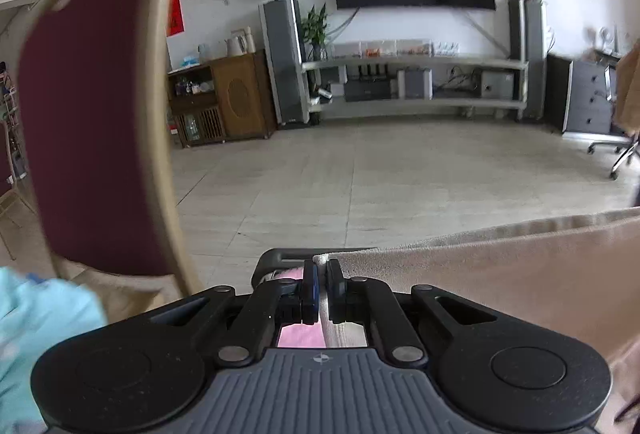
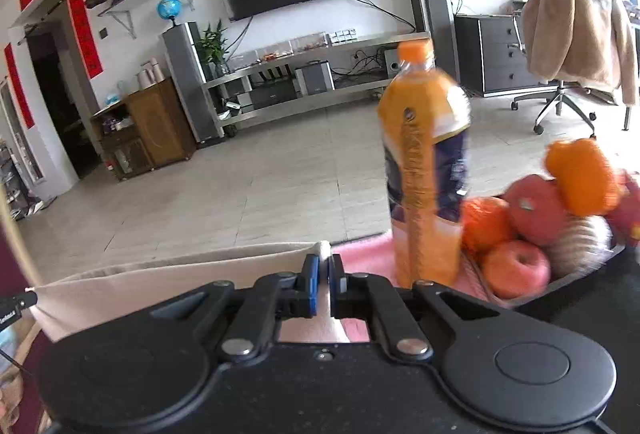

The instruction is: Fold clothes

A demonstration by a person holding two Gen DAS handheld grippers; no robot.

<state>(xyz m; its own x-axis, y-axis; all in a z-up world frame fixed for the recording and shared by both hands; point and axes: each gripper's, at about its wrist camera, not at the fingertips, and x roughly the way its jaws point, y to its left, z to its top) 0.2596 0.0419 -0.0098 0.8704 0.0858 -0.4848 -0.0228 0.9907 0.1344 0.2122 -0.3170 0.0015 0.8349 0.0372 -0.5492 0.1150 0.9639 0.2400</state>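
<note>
Beige cloth (image 1: 500,274) is stretched between the two grippers, its upper hem running as a taut edge from one to the other, raised above the pink surface (image 2: 360,254) seen beneath it.

Left wrist view, left to right: a light blue garment (image 1: 36,334) lies at the lower left edge, blurred. A chair with a maroon back (image 1: 88,114) and a tan frame stands just beyond it. The left gripper (image 1: 321,274) has its fingers (image 1: 310,292) pressed together on a corner of the cloth, which spreads away to the right edge of the view.

Right wrist view, left to right: the cloth enters from the lower left and ends at the right gripper (image 2: 324,270), whose fingers (image 2: 311,288) pinch its other corner. Just right of the gripper stands an upright orange drink bottle (image 2: 424,170), blurred. Beside the bottle sits a tray of fruit (image 2: 560,278) holding apples and netted oranges. A swivel chair draped with a fleece coat (image 2: 576,26) stands well behind, near a dark drawer unit.
</note>
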